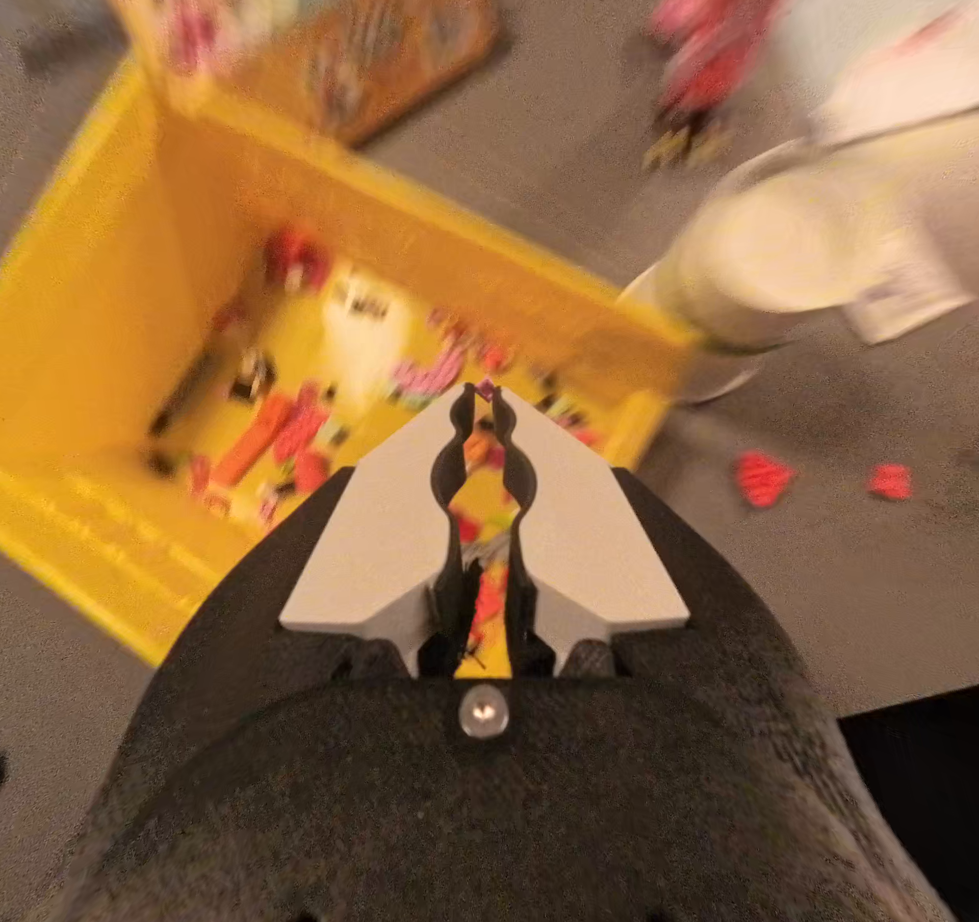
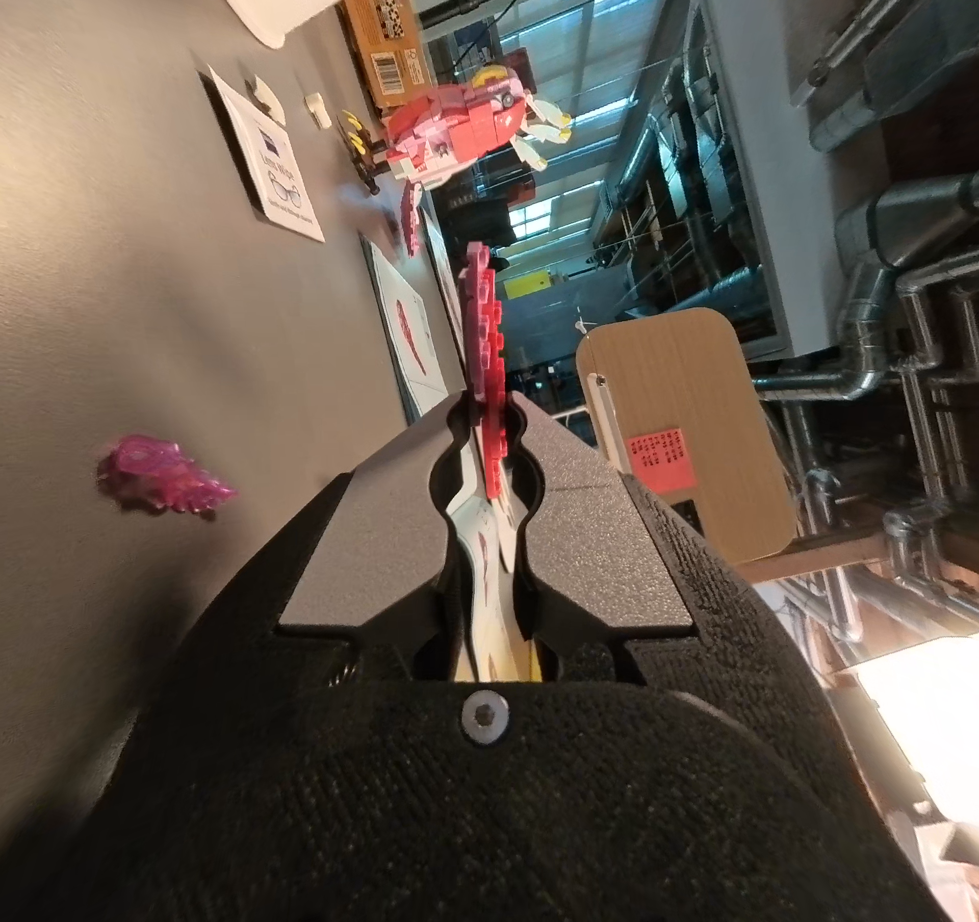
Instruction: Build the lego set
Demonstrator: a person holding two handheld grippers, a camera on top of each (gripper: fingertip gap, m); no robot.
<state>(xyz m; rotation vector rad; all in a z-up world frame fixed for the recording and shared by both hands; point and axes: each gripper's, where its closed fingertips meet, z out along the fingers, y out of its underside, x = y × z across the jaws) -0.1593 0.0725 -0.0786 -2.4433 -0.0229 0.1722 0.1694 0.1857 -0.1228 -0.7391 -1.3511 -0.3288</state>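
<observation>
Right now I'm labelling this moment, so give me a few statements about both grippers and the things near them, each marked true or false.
1. The left gripper pinches a tiny purple piece at its tips. True.
2. The yellow bin is empty. False: it holds many small pieces.
3. The right gripper holds a red and pink plate assembly. True.
4. The assembly lies flat on the table. False: it is held clear of the table, edge-on between the fingers.
5. A pink brick figure stands on the table. True.

industrial lab or workshop: exposed metal ducts (image 2: 869, 314), pipes, grey worktable (image 2: 132, 314).
</observation>
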